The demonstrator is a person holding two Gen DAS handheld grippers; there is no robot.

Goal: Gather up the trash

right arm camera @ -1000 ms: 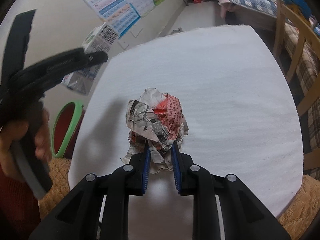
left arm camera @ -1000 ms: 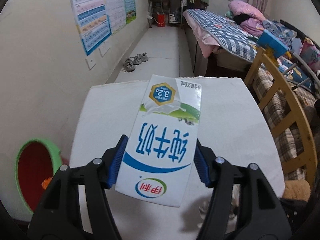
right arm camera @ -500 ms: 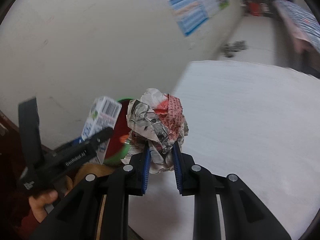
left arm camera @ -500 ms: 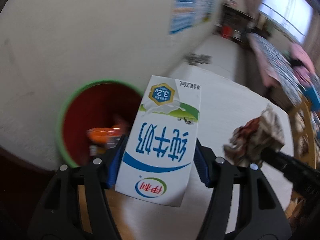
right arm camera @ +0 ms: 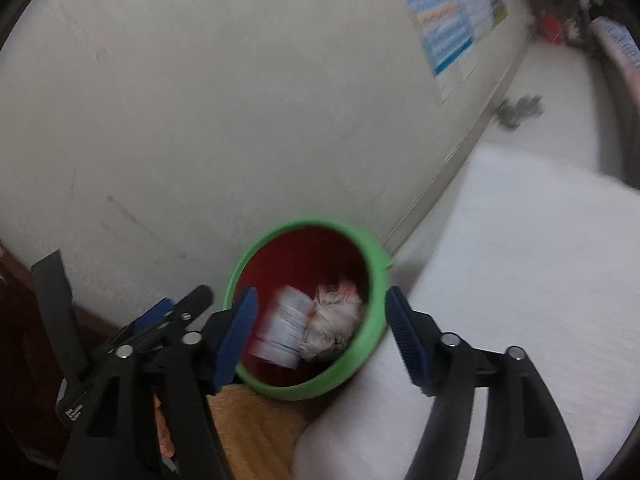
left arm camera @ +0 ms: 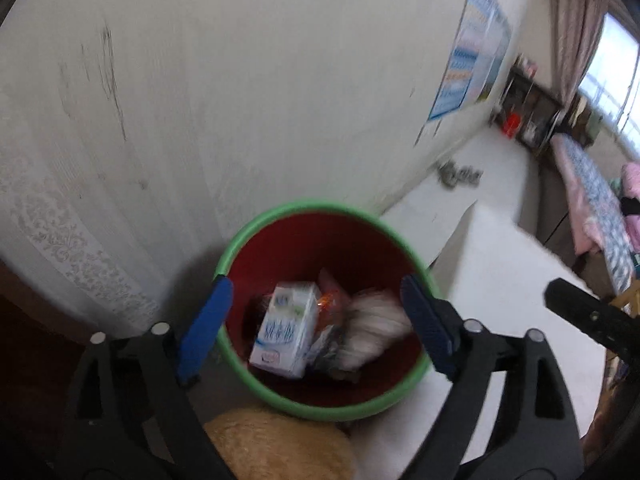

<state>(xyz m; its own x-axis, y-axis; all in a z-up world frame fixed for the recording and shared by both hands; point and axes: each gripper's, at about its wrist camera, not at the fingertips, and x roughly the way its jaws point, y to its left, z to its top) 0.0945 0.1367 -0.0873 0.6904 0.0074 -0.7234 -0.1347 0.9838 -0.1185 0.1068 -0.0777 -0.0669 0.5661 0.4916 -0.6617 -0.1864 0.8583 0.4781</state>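
Blue pads spread wide on both tools, nothing between them; left gripper [left arm camera: 316, 328] and right gripper [right arm camera: 320, 332] each hang above the bin [left arm camera: 240, 248], its mouth framed between the fingers. Trash sits inside: carton [left arm camera: 284, 332] lying tilted at the left of the bin floor, paper wad [right arm camera: 334, 322] touching its right side, orange wrapper [left arm camera: 330, 302] behind them; frames are smeared, so finer detail is lost.

Risks, as I judge: grippers are close together, left one just left of the right in the right view; a careless pull-back could knock them together or clip the green rim and tip the bin; it stands close between table edge and wall, with a tan cushion [left arm camera: 276, 446] just below the fingers.

White table [right arm camera: 520, 280] runs off right and forward, bare where visible. Beyond: plain wall [left arm camera: 240, 80] with posters [left arm camera: 472, 60], shoes [left arm camera: 460, 174] on pale floor, bed [left arm camera: 592, 200] and window at far right.
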